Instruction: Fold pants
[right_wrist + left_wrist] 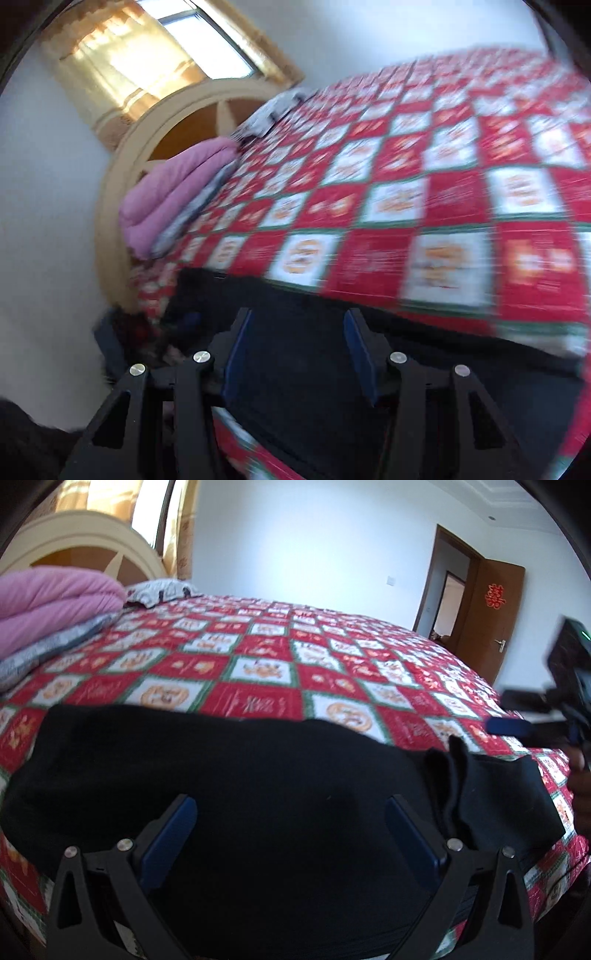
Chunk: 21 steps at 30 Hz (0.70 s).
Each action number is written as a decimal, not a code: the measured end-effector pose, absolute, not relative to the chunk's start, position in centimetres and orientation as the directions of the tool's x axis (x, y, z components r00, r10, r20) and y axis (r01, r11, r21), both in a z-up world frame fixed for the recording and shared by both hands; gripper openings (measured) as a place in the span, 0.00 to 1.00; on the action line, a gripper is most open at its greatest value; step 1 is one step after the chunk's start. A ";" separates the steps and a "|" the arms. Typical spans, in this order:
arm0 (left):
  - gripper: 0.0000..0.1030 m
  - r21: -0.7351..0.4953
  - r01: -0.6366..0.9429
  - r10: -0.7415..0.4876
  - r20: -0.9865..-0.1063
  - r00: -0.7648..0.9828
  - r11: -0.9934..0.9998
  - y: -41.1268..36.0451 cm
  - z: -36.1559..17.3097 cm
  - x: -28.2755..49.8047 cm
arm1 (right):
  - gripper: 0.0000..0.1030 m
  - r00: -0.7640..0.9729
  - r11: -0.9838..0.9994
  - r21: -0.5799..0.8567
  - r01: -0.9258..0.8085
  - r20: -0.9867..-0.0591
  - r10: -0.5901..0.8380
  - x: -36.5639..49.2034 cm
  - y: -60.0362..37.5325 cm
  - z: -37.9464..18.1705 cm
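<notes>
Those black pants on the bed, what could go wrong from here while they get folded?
1. The black pants lie along the near edge of the red checked bedspread; a careless tug might drag them off.
2. A bunched, upturned flap at their right end could get folded in as a crease.
3. Both the left gripper and right gripper are open over dark cloth, so one could pinch too few or too many layers.
</notes>
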<state>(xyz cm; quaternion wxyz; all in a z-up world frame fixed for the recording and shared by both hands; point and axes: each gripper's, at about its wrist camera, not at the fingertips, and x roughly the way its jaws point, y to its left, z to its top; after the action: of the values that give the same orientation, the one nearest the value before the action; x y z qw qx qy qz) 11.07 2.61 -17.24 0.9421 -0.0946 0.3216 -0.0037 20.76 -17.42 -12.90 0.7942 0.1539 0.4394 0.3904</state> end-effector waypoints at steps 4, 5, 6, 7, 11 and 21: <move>1.00 -0.148 -0.039 -0.059 -0.603 0.795 0.988 2.3 -17.7 10.7 | 0.51 0.139 0.565 0.708 -0.424 -0.566 0.813 25.0 -12.3 -14.5; 1.00 -0.137 -0.034 -0.056 -0.603 0.796 0.990 2.2 -17.8 10.5 | 0.51 0.119 0.560 0.719 -0.413 -0.567 0.815 25.4 -11.5 -14.8; 1.00 -0.118 -0.028 -0.049 -0.603 0.796 0.993 2.0 -17.9 10.4 | 0.51 0.089 0.556 0.734 -0.391 -0.571 0.816 26.4 -10.4 -15.3; 1.00 -0.106 -0.024 -0.045 -0.600 0.798 0.994 1.8 -18.1 10.3 | 0.51 0.062 0.557 0.742 -0.374 -0.580 0.813 27.0 -9.4 -15.8; 1.00 -0.081 -0.012 -0.038 -0.596 0.802 0.997 1.7 -18.3 10.0 | 0.51 -0.030 0.562 0.758 -0.331 -0.603 0.797 28.6 -6.5 -17.3; 1.00 -0.055 -0.005 -0.028 -0.575 0.817 0.998 1.4 -18.7 9.7 | 0.51 -0.251 0.493 0.832 -0.255 -0.549 0.797 29.4 -1.7 -20.3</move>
<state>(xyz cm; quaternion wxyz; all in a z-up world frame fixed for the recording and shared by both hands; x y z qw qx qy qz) 9.70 1.40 -18.70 0.9529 -0.0269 0.3020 -0.0061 29.44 -1.72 -20.29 0.5747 0.2104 0.6450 0.4577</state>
